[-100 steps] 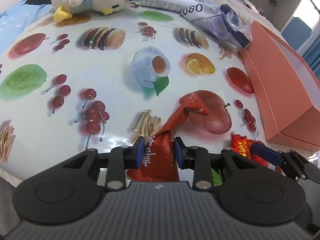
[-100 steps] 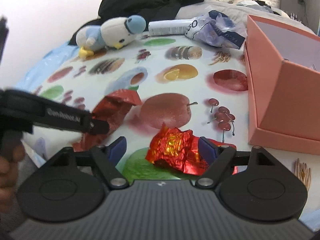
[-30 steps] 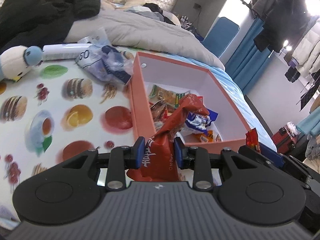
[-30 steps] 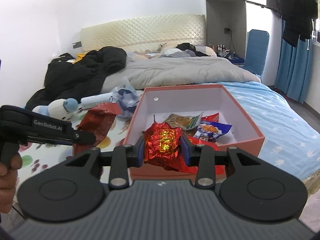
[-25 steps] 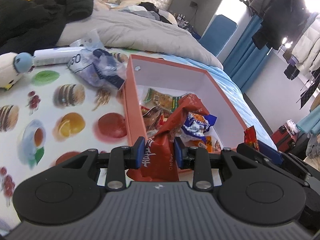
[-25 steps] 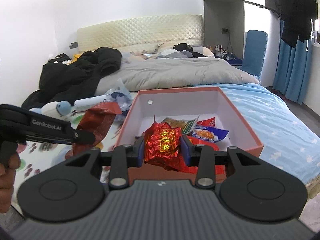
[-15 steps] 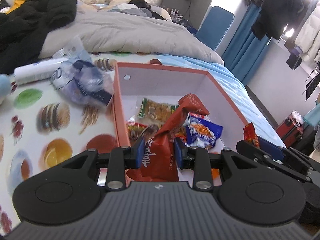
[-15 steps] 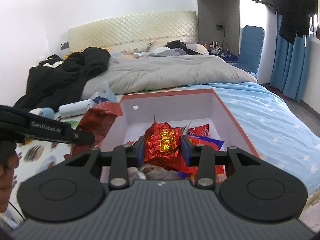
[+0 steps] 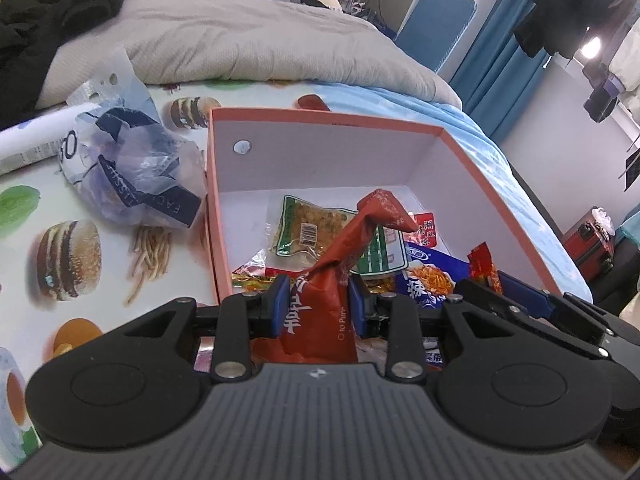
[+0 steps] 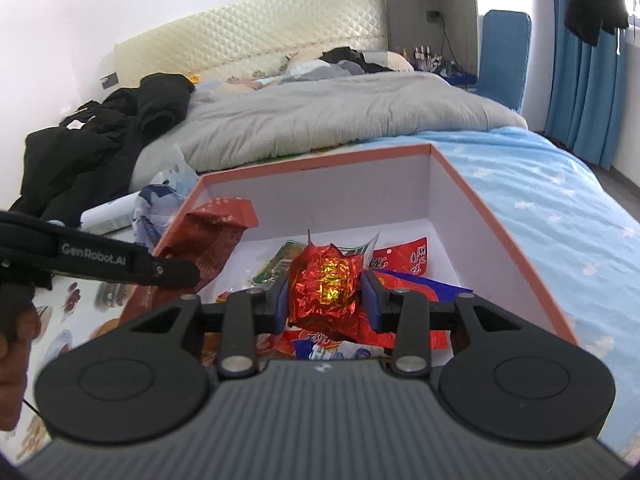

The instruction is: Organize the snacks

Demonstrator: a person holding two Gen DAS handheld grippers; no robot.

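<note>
We carry both snacks from the printed cloth to above the box [image 9: 224, 184], left jaws clamping the red packet [image 9: 320, 304], right jaws the foil snack [image 10: 325, 280], ready to drop.

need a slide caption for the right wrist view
Right gripper holding a crinkled red foil snack over the open orange box of snack packets.

Both wrist views look down, close, into the box [image 9: 224, 216].

Left tongs [image 9: 319, 306]: now over the orange box [image 9: 326, 116], off the printed cloth.
Right tongs [image 10: 326, 294]: likewise above the box's snacks.
</note>
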